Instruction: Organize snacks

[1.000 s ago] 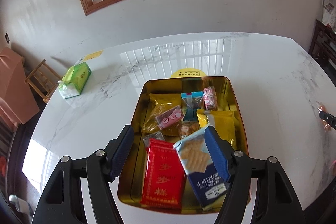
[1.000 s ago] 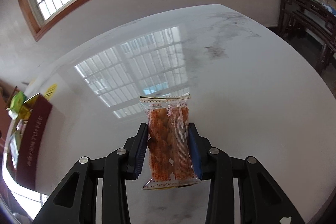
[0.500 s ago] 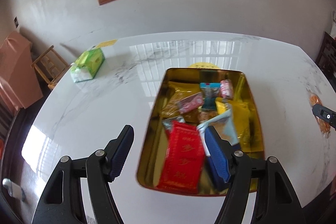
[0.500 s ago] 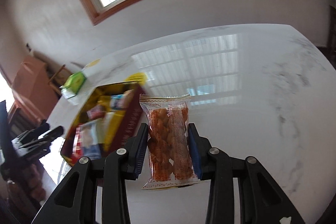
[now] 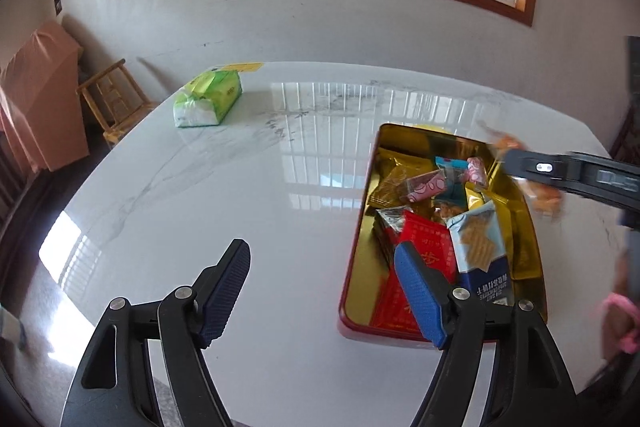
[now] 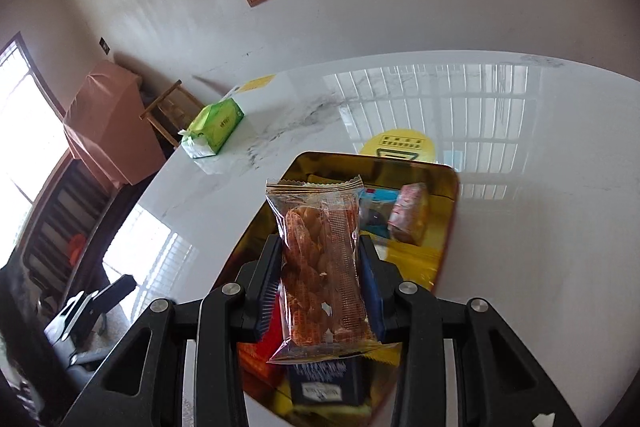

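We clamp the snack pack [image 6: 322, 267] in the right gripper [image 6: 320, 287], long axis along the fingers, crimped end pointing away, above the tin [image 6: 450, 227]. Its print is unreadable. The left gripper [image 5: 322, 291] is opening, nothing between its pads, over the table [image 5: 240, 207] beside the tin. A blue pack [image 5: 486, 267] reads "SALT CRACKERS"

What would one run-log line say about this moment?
right tongs: shut on orange snack packet, above gold tin | left tongs: opening, empty, above table | tin: holds several snacks
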Available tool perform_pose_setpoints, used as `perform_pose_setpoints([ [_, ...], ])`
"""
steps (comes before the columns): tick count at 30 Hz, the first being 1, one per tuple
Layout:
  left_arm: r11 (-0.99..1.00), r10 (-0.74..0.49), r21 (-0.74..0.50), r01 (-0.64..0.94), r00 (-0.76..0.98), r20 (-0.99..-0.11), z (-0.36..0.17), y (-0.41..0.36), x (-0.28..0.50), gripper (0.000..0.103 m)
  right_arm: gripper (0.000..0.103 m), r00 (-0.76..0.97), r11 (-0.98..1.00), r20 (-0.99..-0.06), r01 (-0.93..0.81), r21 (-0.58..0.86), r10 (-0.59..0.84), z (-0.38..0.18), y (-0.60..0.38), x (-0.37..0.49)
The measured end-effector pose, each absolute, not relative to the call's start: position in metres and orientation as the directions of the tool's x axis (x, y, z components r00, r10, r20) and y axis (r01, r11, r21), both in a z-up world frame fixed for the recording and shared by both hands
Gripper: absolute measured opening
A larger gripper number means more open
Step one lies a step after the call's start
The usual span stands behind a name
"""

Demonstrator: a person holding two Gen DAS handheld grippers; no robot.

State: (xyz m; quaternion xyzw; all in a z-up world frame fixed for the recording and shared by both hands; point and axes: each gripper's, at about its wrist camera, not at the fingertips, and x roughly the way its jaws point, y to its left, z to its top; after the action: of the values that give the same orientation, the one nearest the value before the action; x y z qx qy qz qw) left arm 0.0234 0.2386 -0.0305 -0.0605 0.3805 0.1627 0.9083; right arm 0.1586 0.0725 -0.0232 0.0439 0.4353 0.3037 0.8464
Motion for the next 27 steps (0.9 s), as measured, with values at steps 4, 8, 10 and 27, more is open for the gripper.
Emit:
perform_pose_setpoints([
  [4,0.938,0.271,0.037,-0.346,0.660,-0.701,-0.025,0.241,0.020,0.075,0.035,0.447,0.827,-0.729,-0.480,0.293,0.518,-0.034,0.097,0.170],
  [8,0.943,0.289,0.080,-0.324,0.673,-0.680,-0.020,0.236,0.022,0.075,0.036,0.480,0.848,-0.744,-0.483,0.218,0.465,-0.044,0.110,0.176],
  [10,0.945,0.285,0.083,-0.317,0.669,-0.686,-0.019,0.235,0.025,0.075,0.037,0.486,0.850,-0.744,-0.484,0.208,0.458,-0.047,0.110,0.175],
  [27,0.966,0.220,0.047,-0.255,0.710,-0.669,-0.008,0.214,0.020,0.075,0.083,0.758,0.891,-0.486,-0.440,0.111,0.435,0.015,0.022,0.057],
])
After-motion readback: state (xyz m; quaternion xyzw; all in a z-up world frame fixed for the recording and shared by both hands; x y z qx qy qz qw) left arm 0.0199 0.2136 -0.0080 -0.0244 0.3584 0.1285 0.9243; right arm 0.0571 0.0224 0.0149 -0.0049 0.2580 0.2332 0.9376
